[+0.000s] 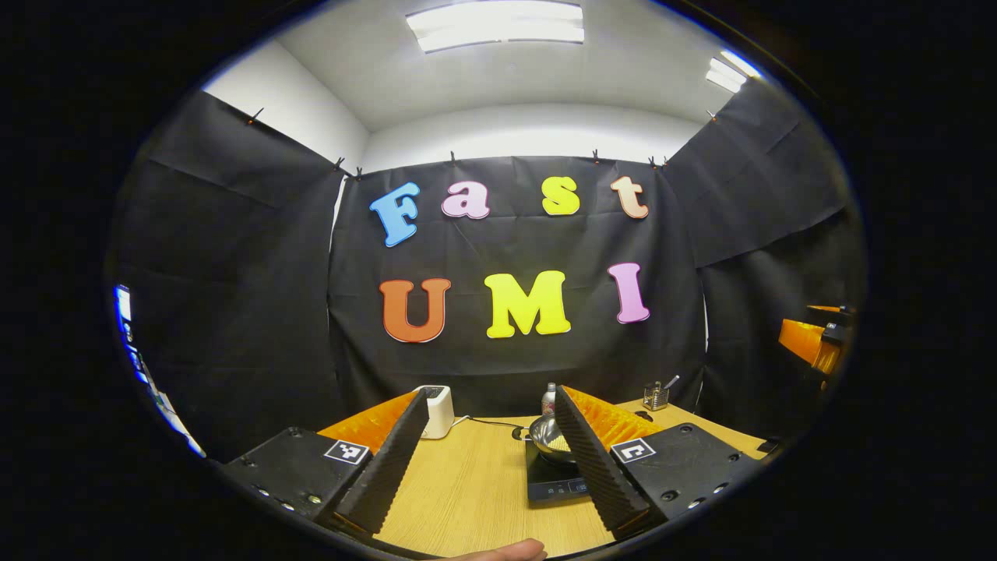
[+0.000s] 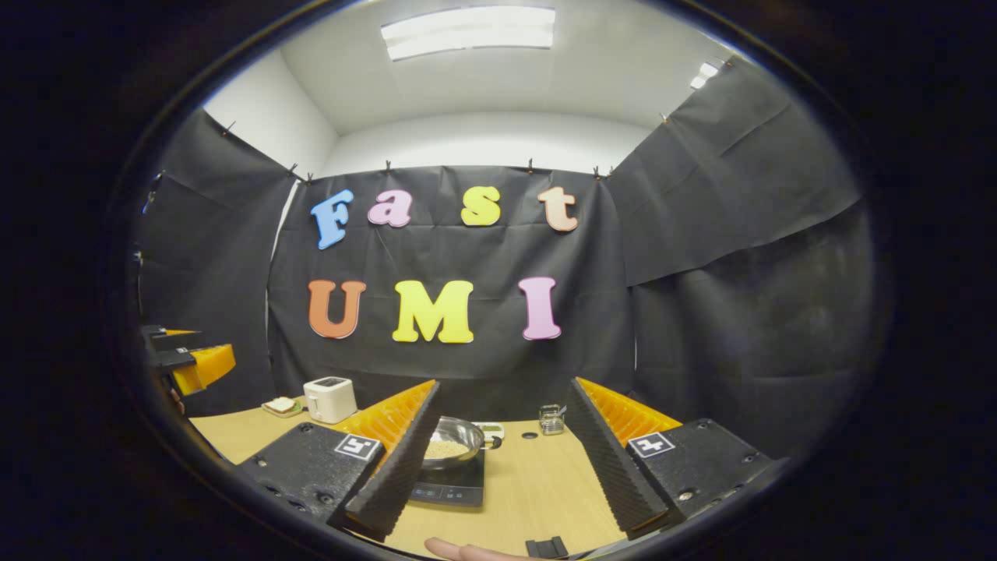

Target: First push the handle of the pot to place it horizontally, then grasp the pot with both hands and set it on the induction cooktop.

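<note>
The pot (image 2: 450, 442) is seen already seated on the induction cooktop (image 2: 452, 488), so the set-down step is judged done or all but done. Taking the cooktop as landmark, both tools are held back from it on the near side and raised above the desk (image 1: 475, 499).

From the left tool (image 1: 483, 460) the cooktop (image 1: 554, 485) lies ahead and to the right, partly behind that tool's right finger. From the right tool (image 2: 506, 460) it lies ahead and to the left, partly behind the left finger. The pot thus sits between the two lines of sight, and neither tool can be judged clearly nearer.

Both tools are spread wide and nothing is held between the fingers of either one.

The pot (image 1: 547, 438) appears as a shallow, shiny metal pan with pale grainy contents. A short dark stub at its right side in the right gripper view may be the handle, which would put its long axis crosswise; this cannot be told with certainty.

Behind the cooktop stand a white toaster (image 2: 330, 398), well to its left, and a small glass jar (image 2: 551, 418), to its right.
</note>
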Tool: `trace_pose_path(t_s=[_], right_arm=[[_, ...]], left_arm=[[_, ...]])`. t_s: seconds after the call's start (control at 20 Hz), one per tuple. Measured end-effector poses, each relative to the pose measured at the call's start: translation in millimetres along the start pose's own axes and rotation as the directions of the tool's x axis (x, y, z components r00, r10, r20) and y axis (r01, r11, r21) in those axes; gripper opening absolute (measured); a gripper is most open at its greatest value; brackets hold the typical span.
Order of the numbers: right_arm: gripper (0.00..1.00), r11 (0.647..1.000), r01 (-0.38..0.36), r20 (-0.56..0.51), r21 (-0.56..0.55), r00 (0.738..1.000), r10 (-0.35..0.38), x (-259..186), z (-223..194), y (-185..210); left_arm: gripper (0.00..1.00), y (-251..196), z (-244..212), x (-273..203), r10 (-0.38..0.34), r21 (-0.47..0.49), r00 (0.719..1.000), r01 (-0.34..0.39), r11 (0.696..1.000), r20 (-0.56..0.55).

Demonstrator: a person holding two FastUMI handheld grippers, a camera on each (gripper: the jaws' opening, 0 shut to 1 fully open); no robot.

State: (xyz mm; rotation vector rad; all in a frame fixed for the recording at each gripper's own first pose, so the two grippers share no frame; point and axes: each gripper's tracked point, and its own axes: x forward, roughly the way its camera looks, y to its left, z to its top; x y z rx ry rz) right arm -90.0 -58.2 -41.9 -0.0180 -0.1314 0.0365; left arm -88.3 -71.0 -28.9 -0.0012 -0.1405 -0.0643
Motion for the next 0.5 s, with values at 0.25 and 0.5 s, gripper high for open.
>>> trace_pose_path(t_s=[0.25,0.5], right_arm=[[0.96,1.000,0.007,-0.019,0.013,1.000,-0.007,2,-10,-6],[0.96,1.000,0.008,-0.027,0.020,1.000,-0.007,5,-16,-9]], left_arm=[[0.97,-5,0,-1,-0.013,-0.011,1.000,0.013,1.000,0.002],[0.96,-8,-3,0,-0.016,-0.043,1.000,0.016,0.999,0.005]])
